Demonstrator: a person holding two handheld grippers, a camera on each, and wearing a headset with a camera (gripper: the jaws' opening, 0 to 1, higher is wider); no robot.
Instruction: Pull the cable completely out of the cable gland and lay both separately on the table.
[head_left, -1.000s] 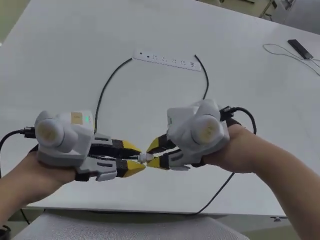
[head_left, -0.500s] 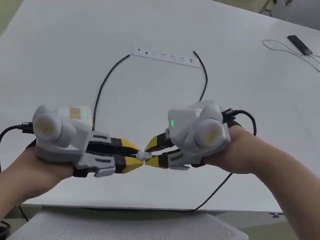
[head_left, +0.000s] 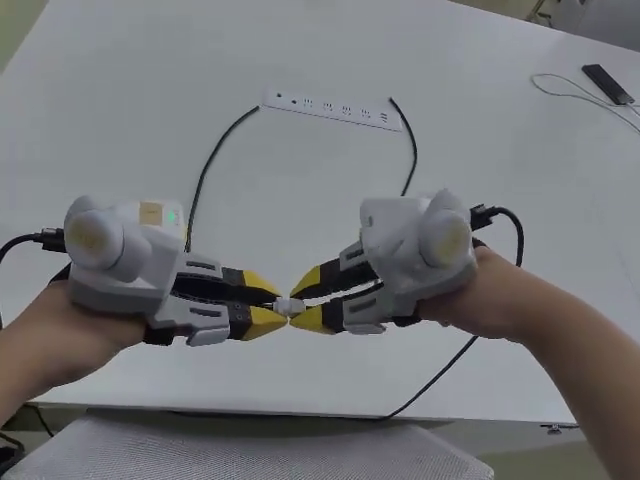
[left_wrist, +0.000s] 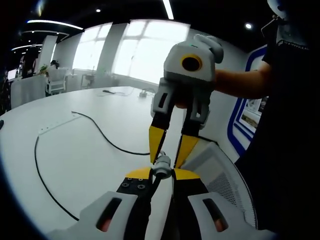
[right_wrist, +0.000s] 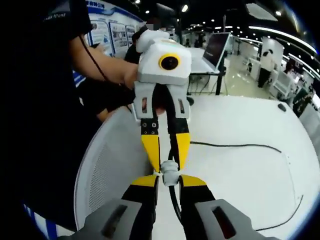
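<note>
**Step in hand:** extraction, not yet completed. The small white-and-grey plastic cable gland (head_left: 290, 307) is held in the air above the near edge of the white table (head_left: 150, 80), between the yellow tips of both grippers. Nothing is laid down.

**Left gripper** (head_left: 268, 306): jaws closed on the gland. In the left gripper view the gland sits between its two yellow tips.

**Right gripper** (head_left: 309, 305): jaws drawn narrow, tips meeting the opposite end of the gland. It cannot be determined whether they clamp the gland itself or the thin black cable (right_wrist: 175, 201) leaving it. In the right gripper view this cable runs from the gland down between the right jaws, so it is judged to be seated in the gland.

**Next move, as judged:**
1. Hold the gland fixed with one gripper and secure the cable with the other.
2. Draw the two apart along the gland's axis until the cable end clears.
3. Place each part on a bare area of the table, apart from the other.

A grip on the cable close to the gland should limit bending.

**Limits of observation:**
- The gland is small and partly covered by the tips, so its nut and seal are not distinguishable.
- The free length and far end of the cable cannot be traced.
- A long white power strip (head_left: 332, 110) with black leads (head_left: 205, 180) lies farther back. Do not confuse these with the task cable.
</note>
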